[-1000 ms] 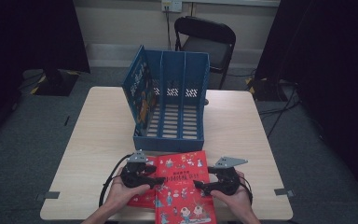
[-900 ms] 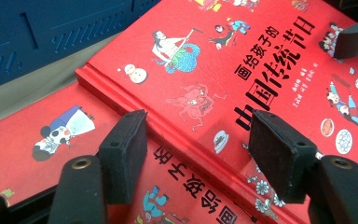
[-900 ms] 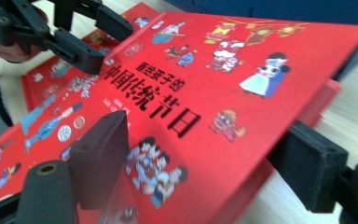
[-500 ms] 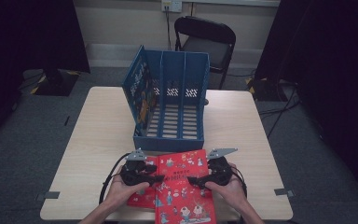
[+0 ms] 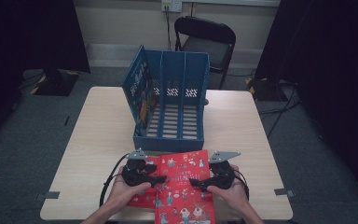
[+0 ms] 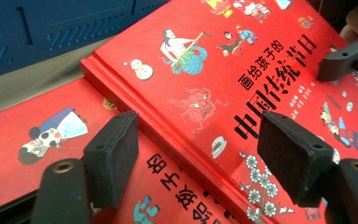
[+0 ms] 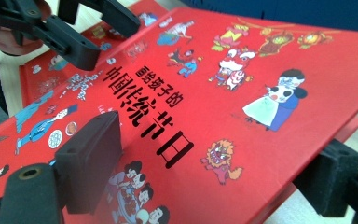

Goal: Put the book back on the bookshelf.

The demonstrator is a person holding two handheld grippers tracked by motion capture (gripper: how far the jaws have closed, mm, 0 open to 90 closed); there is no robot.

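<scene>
Currently I see two red picture books stacked at the near edge of the tabletop [image 5: 98, 140], just in front of the blue file rack [image 5: 170, 105]. The top red book [image 5: 184, 186] lies across the lower red book [image 5: 142, 198], which sticks out to the left from beneath it.

Left hand-held gripper [image 5: 161, 179]: jaws spread wide, having just been opening. In the left gripper view its pads [image 6: 114, 156] straddle the spine edge of the top red book [image 6: 223, 93], one pad over the lower red book [image 6: 32, 135]; I see neither pad pressing on either book.

Right hand-held gripper [image 5: 195, 182]: jaws wide apart, having just eased in slightly. In the right gripper view, one pad [image 7: 91, 158] hovers over the cover of the top red book [image 7: 242, 93]; the other sits off the book's outer edge. No grip is evident.
</scene>
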